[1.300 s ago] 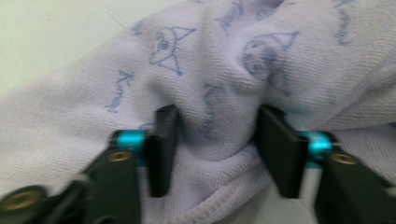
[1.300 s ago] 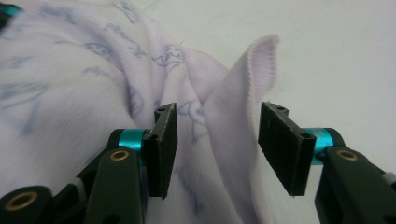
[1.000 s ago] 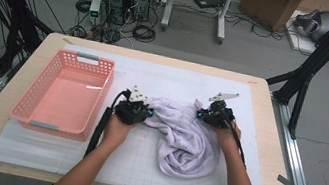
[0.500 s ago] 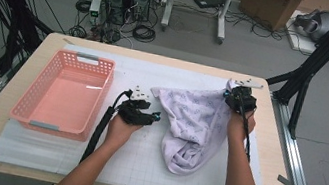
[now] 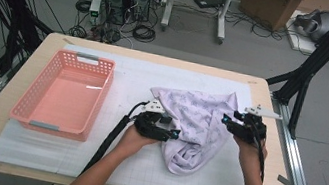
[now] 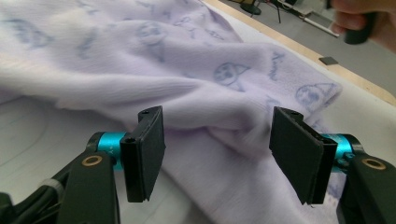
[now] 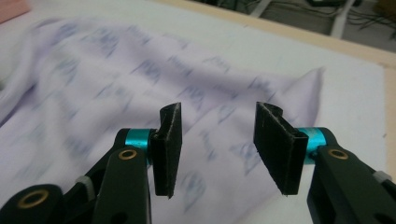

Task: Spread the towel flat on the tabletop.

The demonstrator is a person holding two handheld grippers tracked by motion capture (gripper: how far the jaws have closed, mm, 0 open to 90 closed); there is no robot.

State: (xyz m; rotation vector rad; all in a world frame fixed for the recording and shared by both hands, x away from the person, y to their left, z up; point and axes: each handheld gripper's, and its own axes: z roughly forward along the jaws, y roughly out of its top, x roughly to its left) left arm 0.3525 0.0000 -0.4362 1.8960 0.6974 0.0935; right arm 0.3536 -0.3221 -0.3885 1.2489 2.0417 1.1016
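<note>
A lavender cloth [image 5: 200, 121] with a faint blue cat print lies spread and rumpled on the white mat. My left gripper [image 5: 172, 130] sits at the cloth's left edge. In the left gripper view its jaws stand wide apart around a raised fold of the cloth [image 6: 187, 70], so the left gripper [image 6: 217, 156] is open. At the cloth's right edge my right gripper [image 5: 229, 124] hovers just over the fabric. Seen from the right gripper view, the right gripper [image 7: 217, 144] is open above the flat cloth [image 7: 93, 93], near its far corner.
A pink plastic basket [image 5: 102, 95] stands on the left of the mat, with nothing in it. The wooden table edge [image 5: 270, 115] runs close past the right gripper. Computer towers, cables and boxes sit on the floor beyond the table.
The right gripper drew the cloth's corner out to the far right, let it go and came back toward me. The cloth now lies wider. The left gripper barely moved.
</note>
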